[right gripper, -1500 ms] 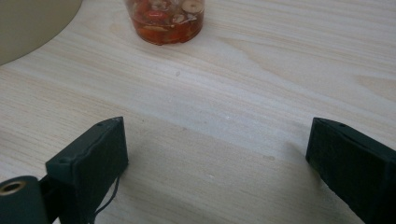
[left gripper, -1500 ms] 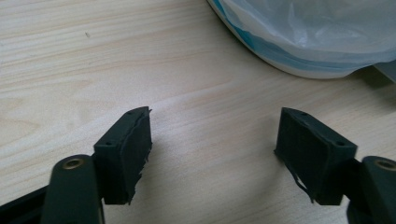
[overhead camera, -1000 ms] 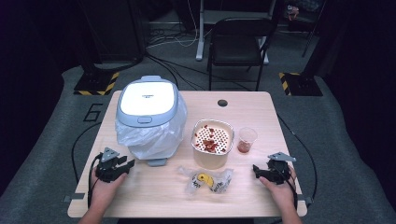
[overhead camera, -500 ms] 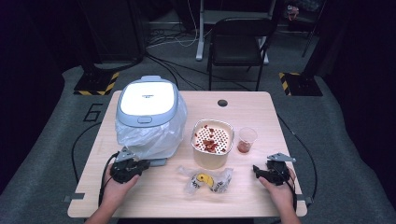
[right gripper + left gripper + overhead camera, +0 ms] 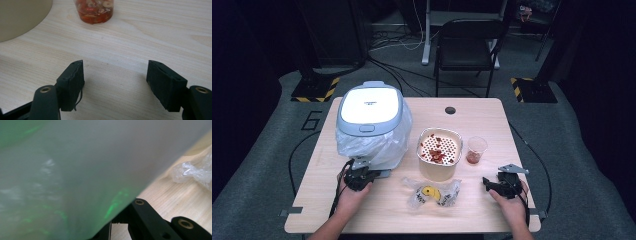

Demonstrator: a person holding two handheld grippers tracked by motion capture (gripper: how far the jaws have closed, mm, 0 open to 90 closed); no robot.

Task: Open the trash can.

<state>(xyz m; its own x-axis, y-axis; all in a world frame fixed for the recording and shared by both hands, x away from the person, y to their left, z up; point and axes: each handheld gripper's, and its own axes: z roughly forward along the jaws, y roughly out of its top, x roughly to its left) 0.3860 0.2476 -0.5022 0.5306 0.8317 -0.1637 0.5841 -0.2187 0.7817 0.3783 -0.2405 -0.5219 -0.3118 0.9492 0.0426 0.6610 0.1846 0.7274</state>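
Left gripper (image 5: 360,173) at front lower edge of plastic bag (image 5: 379,145) draped round cooker (image 5: 369,111), left half of table (image 5: 472,112). Jaws just closed fully; film covers left gripper view (image 5: 75,170), so likely pinching bag, pads themselves hidden. Right gripper (image 5: 115,85) released, jaws wide, nothing between, resting on bare wood near cup (image 5: 94,10).

Step, by my read: peel bag off cooker. Pull slow, upward and away; steady cooker with right gripper if it drags; avoid tearing the film.
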